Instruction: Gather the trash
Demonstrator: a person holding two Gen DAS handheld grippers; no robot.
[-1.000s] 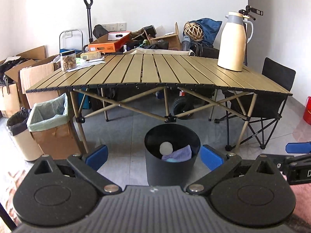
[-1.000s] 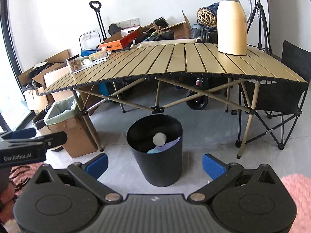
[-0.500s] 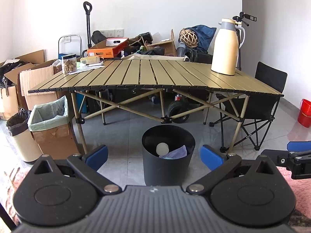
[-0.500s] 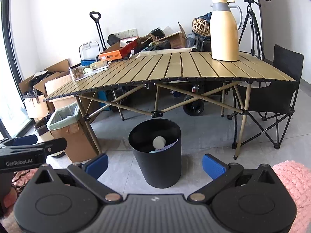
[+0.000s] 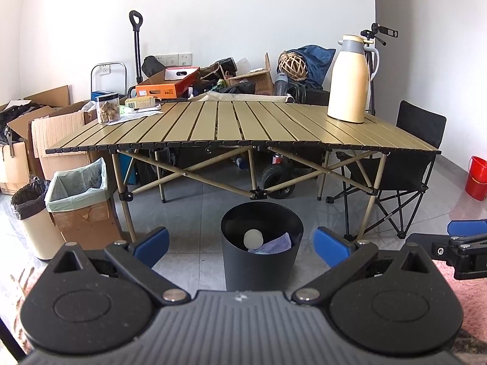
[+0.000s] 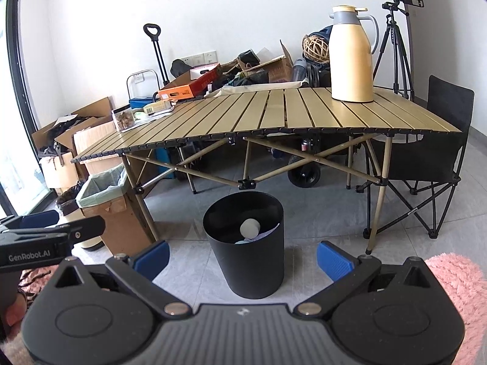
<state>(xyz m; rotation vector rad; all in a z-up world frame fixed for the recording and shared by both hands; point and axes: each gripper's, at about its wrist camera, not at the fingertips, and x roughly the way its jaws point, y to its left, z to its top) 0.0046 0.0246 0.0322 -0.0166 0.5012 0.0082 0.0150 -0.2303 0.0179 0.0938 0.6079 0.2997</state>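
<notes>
Straight ahead of both empty, open grippers, left [image 5: 240, 245] and right [image 6: 242, 255], the bin [image 5: 261, 255] stands upright on the floor before the worktop [image 5: 231, 124], trash [image 5: 269, 243] inside, neither nearer

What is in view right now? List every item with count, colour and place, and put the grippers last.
Bin: one, black, on the floor in front of the table; a white round item and purplish paper inside.
Folding table: one, tan slats.
Thermos jug: one, cream with grey top, table's right end.
Jar: one, clear, brown contents, table's left end.
Lined carton: one, brown, pale green bag, left of the table leg.
Small bin: one, cream, black liner, far left.
Folding chair: one, black, right.
Bucket: one, red, far right.
Tripod: one, black, behind the table.
Left gripper: open, blue pads, empty.
Right gripper: open, blue pads, empty.
</notes>
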